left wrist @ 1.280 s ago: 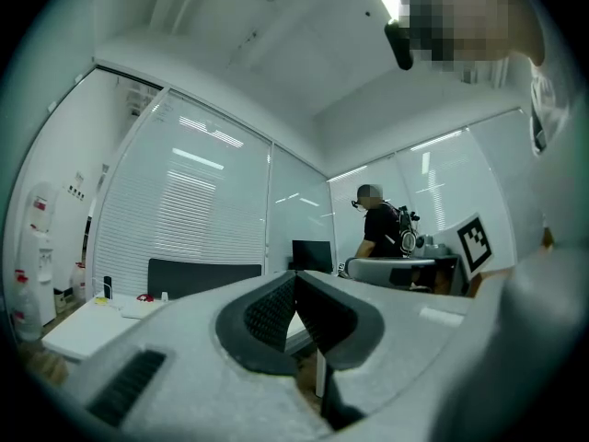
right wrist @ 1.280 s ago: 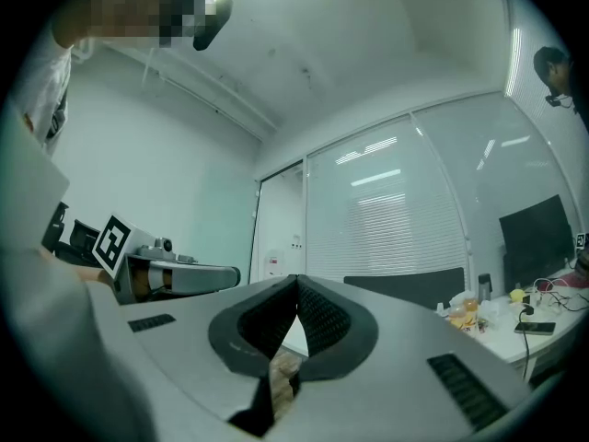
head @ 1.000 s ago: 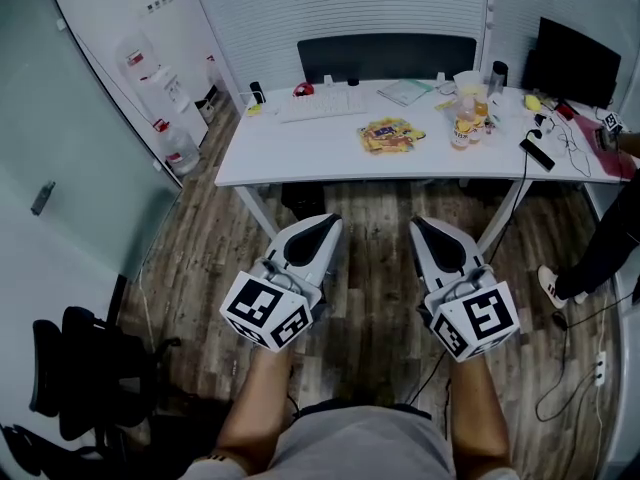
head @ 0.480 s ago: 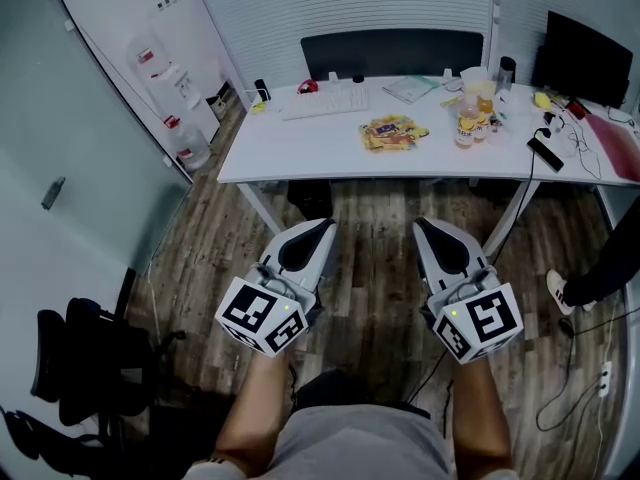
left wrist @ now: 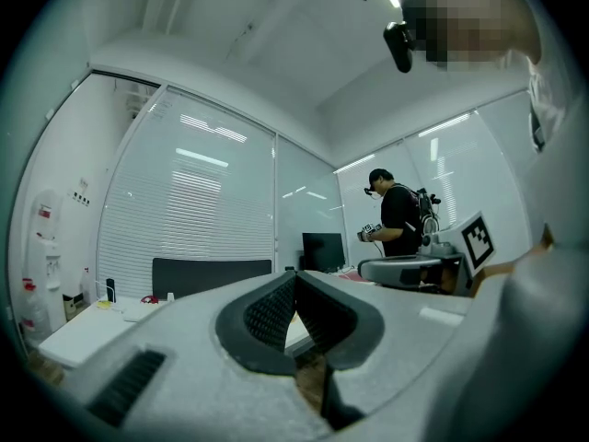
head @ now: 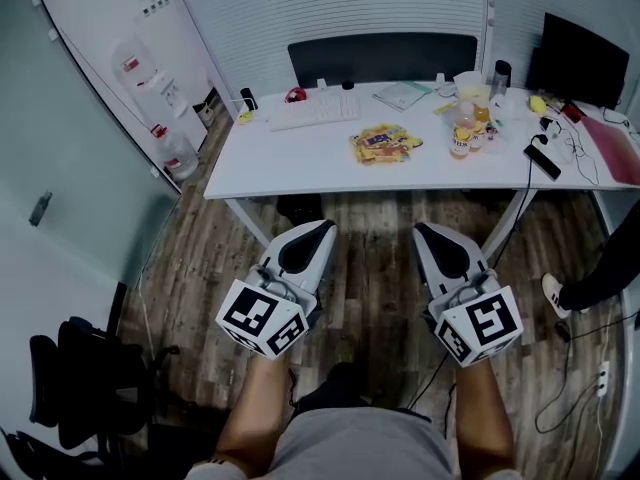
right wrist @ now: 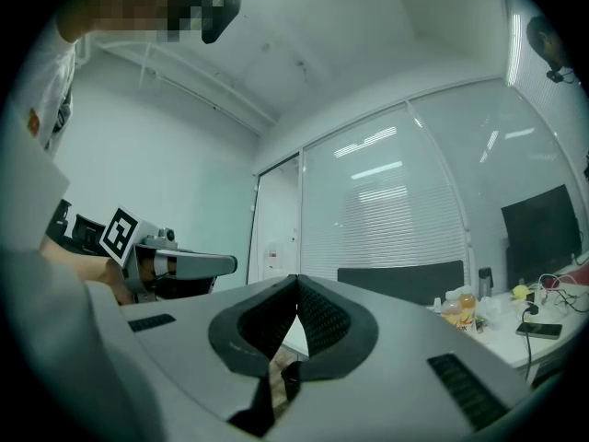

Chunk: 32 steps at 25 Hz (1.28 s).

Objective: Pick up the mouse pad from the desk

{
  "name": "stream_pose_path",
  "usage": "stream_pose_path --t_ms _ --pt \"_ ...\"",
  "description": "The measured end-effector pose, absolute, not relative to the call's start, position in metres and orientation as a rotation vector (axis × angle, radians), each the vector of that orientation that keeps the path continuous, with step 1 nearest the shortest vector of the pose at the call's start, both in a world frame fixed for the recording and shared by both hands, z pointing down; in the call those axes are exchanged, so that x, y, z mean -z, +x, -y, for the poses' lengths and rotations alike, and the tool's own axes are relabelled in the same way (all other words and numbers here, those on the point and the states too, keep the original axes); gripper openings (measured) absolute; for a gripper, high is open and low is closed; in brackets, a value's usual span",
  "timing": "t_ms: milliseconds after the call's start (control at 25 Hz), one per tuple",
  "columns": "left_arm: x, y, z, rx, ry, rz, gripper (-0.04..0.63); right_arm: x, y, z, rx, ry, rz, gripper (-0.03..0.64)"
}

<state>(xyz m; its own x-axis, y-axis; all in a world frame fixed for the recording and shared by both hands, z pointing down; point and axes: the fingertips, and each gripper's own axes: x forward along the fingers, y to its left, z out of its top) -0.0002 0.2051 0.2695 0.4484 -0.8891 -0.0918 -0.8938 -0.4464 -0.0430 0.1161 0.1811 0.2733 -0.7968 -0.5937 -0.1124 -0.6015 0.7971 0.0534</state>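
Both claws are held low over the wooden floor (head: 375, 268), side by side and pointing toward the white desk (head: 290, 158). The left gripper (head: 325, 227) has its jaws pressed together with nothing between them; in the left gripper view its ribbed black pads (left wrist: 270, 311) meet at the tips. The right gripper (head: 422, 231) is the same, its pads (right wrist: 319, 317) closed against each other and empty.

The mouse pad (head: 385, 143), a flat piece with a yellow, colourful print, lies on the desk ahead of both claws and well apart from them. It sits between the lines along which the two claws point, somewhat nearer the right gripper's line than the left's. Neither claw touches it or the desk.

Beyond the pad from the claws, a white keyboard (head: 315, 109) lies off toward the left gripper's side. A cluster of bottles (head: 462, 136) stands just beside the pad on the right gripper's side, and a dark monitor (head: 583, 60) is farther out that way. In neither gripper view can the pad be made out.
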Motion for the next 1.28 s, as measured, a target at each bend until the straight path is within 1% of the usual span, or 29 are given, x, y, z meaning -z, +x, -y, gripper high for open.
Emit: stream_pose_path --t_ms 560,880,1280 --pt "-0.276 -0.083 -0.091 -0.081 -2.658 -1.534 0.015 -0.283 0.047 -0.075 -0.106 -1.114 -2.906 0.012" --pt "-0.287 -0.116 -0.037 -0.064 -2.72 -1.431 0.015 -0.296 0.004 -0.025 -0.101 -1.203 -2.924 0.012" --pt "-0.306 -0.142 0.021 -0.045 -2.793 -1.385 0.015 -0.315 -0.006 0.02 -0.051 -1.334 -2.928 0.012"
